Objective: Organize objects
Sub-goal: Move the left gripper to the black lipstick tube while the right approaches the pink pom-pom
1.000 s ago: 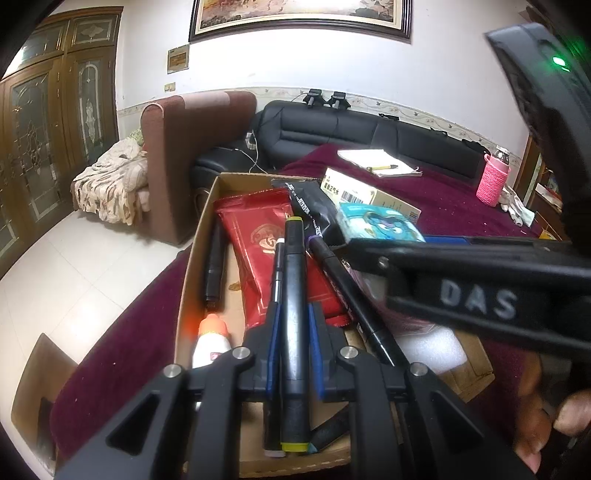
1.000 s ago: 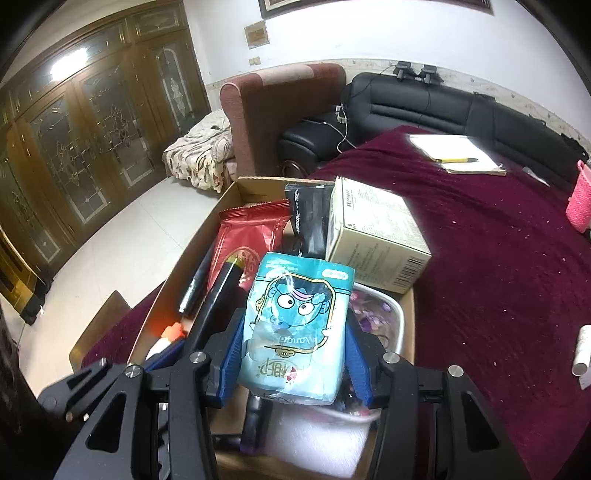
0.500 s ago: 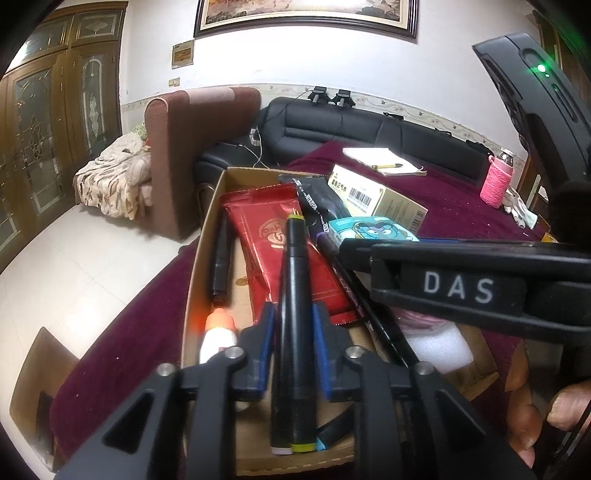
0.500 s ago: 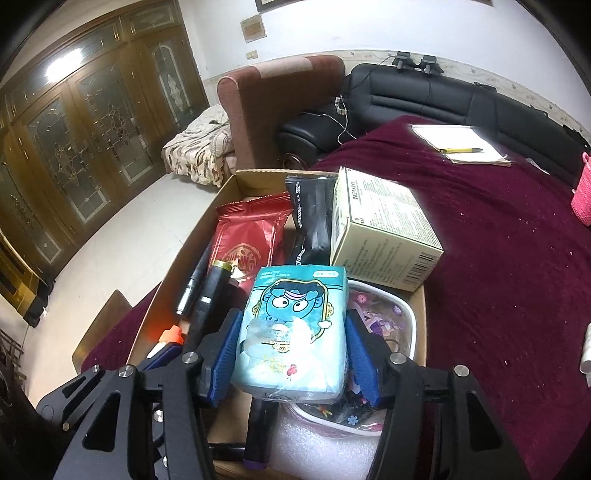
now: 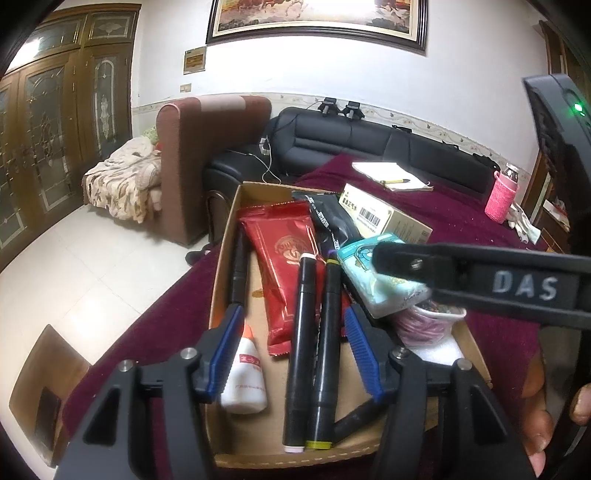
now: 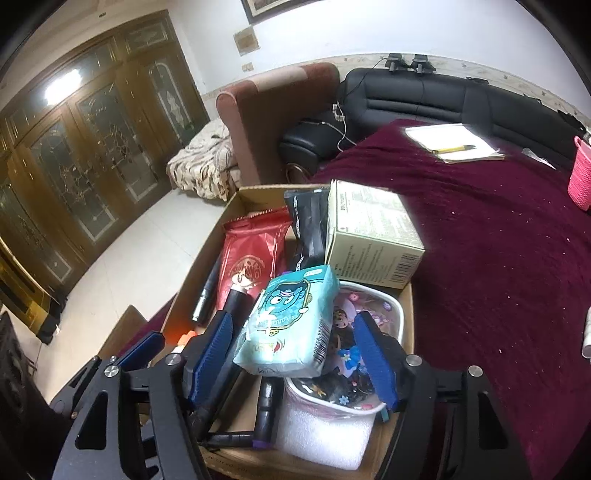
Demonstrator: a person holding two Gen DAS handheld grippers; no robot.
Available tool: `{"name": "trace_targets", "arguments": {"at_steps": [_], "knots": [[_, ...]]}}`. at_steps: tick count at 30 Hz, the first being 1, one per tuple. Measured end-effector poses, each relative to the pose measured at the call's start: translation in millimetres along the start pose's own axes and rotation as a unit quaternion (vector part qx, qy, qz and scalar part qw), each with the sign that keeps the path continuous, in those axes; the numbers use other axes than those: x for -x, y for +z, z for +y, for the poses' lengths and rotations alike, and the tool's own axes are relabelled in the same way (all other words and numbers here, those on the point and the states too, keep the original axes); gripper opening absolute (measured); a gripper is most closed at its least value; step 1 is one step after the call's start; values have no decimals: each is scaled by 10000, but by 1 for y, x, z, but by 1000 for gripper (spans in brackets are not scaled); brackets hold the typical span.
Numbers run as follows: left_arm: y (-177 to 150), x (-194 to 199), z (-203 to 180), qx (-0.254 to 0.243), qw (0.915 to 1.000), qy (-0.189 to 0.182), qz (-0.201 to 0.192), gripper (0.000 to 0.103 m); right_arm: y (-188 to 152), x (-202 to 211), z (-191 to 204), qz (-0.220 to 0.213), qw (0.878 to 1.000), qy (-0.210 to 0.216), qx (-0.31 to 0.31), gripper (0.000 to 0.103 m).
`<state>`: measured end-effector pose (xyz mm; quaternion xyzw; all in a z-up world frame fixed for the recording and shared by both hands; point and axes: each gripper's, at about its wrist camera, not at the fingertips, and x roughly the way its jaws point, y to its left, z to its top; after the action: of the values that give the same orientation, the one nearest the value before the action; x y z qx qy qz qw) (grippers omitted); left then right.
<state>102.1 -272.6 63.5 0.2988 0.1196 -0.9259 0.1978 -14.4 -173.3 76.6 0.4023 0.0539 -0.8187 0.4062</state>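
Plainly both tools stand spread over the box [image 5: 221,280] on the maroon bench [image 6: 498,258]: the left tool [image 5: 295,347] straddles two markers [image 5: 314,332] lying side by side along the box floor, neither blue pad touching them, which suggests they were laid parallel to save room. The right tool [image 6: 295,347] has its jaws apart either side of the tissue pack [image 6: 291,325], which rests tilted on the tub [image 6: 332,417] beside the red packet [image 6: 251,258], likely because the floor below is already taken.

a home living room: black leather sofa [image 5: 373,144], brown armchair [image 5: 210,147], framed painting [image 5: 317,16].
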Motion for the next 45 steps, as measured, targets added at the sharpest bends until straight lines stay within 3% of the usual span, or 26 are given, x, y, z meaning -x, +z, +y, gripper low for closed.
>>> {"name": "trace_targets", "arguments": {"at_steps": [5, 9, 19, 22, 28, 30, 33, 35, 37, 39, 41, 43, 45], "knots": [[2, 9, -2, 1, 9999, -31, -105, 57, -11, 29, -17, -240, 9993, 54, -292, 75], [7, 25, -11, -40, 9992, -259, -301, 57, -32, 63, -48, -395, 9975, -41, -584, 75], [0, 42, -86, -784, 9923, -910, -285, 61, -97, 148, -171, -599, 9798, -856, -1706, 75], [-9, 39, -115, -1061, 9877, -1145, -128, 61, -116, 184, -220, -825, 9611, -1498, -2166, 77], [-29, 36, -158, -1516, 9783, -1409, 62, 61, -147, 237, -317, -985, 8832, -3207, -3278, 77], [-35, 37, -166, -1611, 9761, -1459, 88, 61, -156, 237, -345, -827, 8653, -3448, -3544, 77], [-39, 38, -173, -1727, 9734, -1503, 118, 61, -174, 228, -370, -630, 8539, -3252, -4013, 77], [-42, 38, -176, -1807, 9720, -1498, 128, 61, -185, 221, -373, -683, 8567, -2814, -4269, 77], [-42, 36, -176, -1814, 9717, -1502, 152, 61, -183, 218, -358, -804, 8655, -2722, -4127, 78], [-41, 33, -176, -1794, 9716, -1525, 220, 61, -171, 208, -331, -996, 8983, -1902, -3833, 80], [-42, 31, -178, -1787, 9714, -1545, 254, 61, -155, 195, -305, -913, 9267, -1079, -3482, 80], [-43, 29, -179, -1800, 9706, -1568, 309, 61, -145, 188, -285, -955, 9373, -237, -3342, 80], [-44, 29, -180, -1803, 9701, -1590, 339, 61, -135, 193, -271, -1041, 9443, -281, -3110, 80]]}}
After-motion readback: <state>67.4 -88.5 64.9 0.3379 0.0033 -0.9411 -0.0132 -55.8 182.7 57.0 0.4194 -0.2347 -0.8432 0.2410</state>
